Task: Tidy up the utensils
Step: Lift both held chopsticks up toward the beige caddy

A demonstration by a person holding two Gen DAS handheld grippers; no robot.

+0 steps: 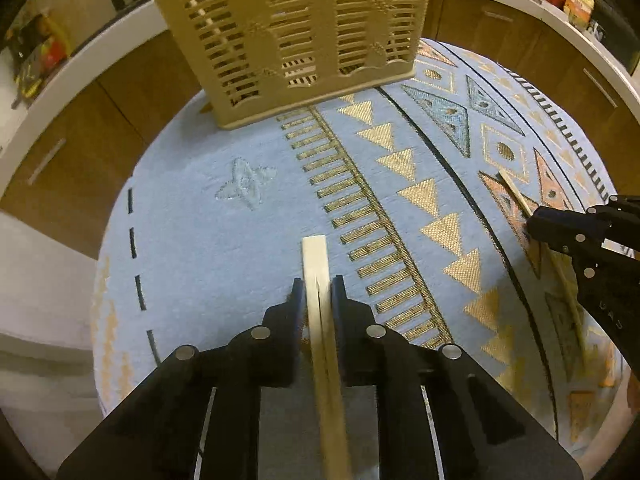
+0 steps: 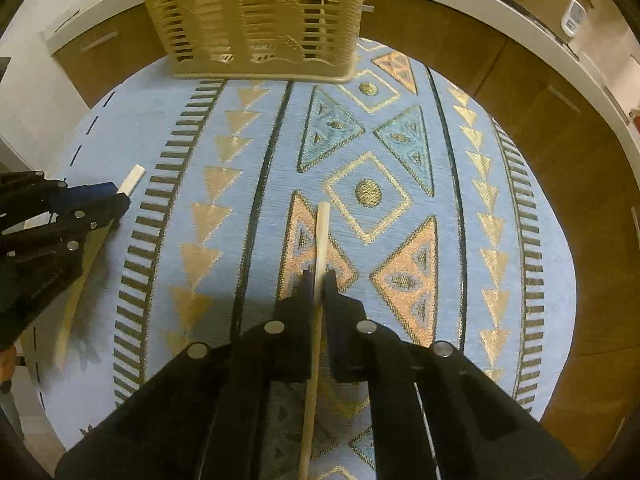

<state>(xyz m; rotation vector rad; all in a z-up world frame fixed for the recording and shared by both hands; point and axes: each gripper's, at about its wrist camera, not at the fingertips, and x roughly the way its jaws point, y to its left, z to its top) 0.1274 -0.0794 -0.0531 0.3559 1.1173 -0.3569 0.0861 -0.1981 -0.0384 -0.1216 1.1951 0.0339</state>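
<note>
At the far left of the room a white worktop (image 1: 92, 62) curves round above brown cabinet doors (image 1: 132, 92), with blurred bottles and packets standing on it. Inside that ring sits the round desk (image 1: 192, 240), covered by a pale blue cloth woven with gold triangles, dark dashes and orange and teal diamonds. The left claw (image 1: 317, 286) hovers above the plain blue part of the cloth, its jaws narrow and pinched on a flat pale wooden utensil (image 1: 314, 256) whose square end juts out past the tips. At the desk's far edge stands a beige slatted utensil basket (image 1: 288, 28); what is inside it cannot be made out. Further right, above an orange triangle in the pattern, the right claw (image 2: 319, 280) is closed tight on a thin wooden stick (image 2: 322, 232), rounded end forward. Beyond it more brown cabinets (image 2: 568, 152) and white worktop wrap the right side, carrying a white appliance (image 2: 574, 16).
</note>
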